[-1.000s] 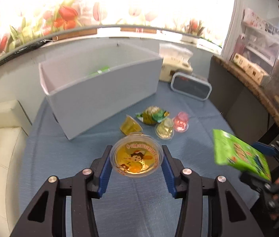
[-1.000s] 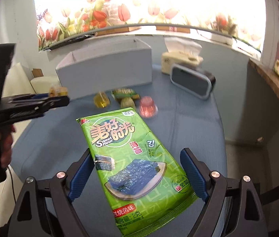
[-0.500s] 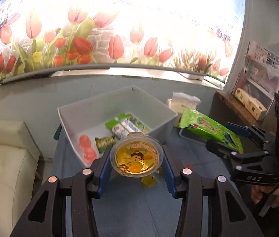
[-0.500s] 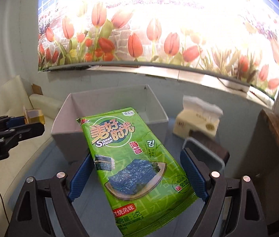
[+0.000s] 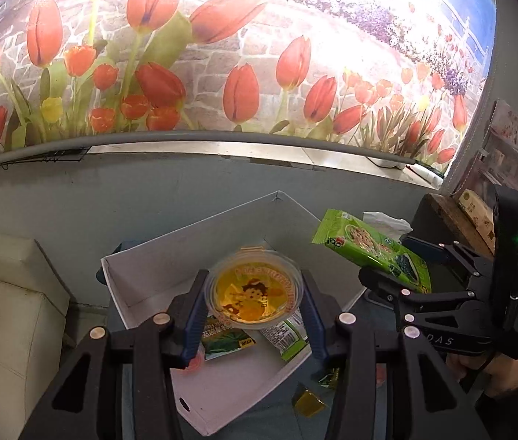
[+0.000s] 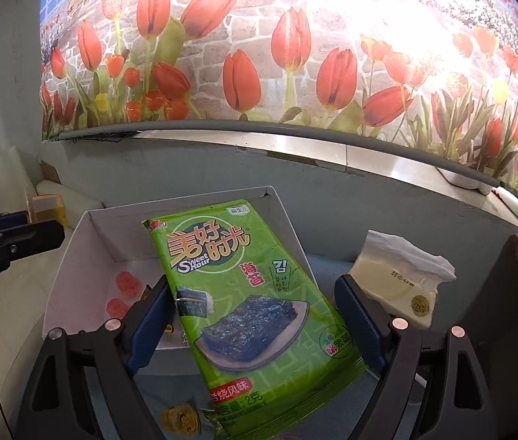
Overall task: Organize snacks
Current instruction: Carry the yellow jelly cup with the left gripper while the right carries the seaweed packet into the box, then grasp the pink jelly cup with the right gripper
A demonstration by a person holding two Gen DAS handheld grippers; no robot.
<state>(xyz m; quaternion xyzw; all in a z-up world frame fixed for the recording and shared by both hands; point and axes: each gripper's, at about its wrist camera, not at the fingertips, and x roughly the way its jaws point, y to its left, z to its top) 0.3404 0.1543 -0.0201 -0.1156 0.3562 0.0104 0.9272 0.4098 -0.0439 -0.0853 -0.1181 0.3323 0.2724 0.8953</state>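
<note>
At centre of the left wrist view, one yellow jelly cup (image 5: 253, 299) gripped between the jaws of the left gripper (image 5: 253, 306), above the one white box (image 5: 141, 278). At centre of the right wrist view, one green seaweed packet (image 6: 248, 293) clamped in the right gripper (image 6: 255, 324), over the same box. Inside, at left, two pink jellies (image 6: 127, 282). At lower left, one yellow jelly (image 6: 180, 418) on the bench. At right, one tissue pack (image 6: 401, 278).

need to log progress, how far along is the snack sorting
Partly done: the white cardboard box already holds pink jellies and green packets. In hand: the left gripper carries a round yellow jelly cup, the right gripper a green seaweed packet. Left: small yellow jellies outside the box.
</note>
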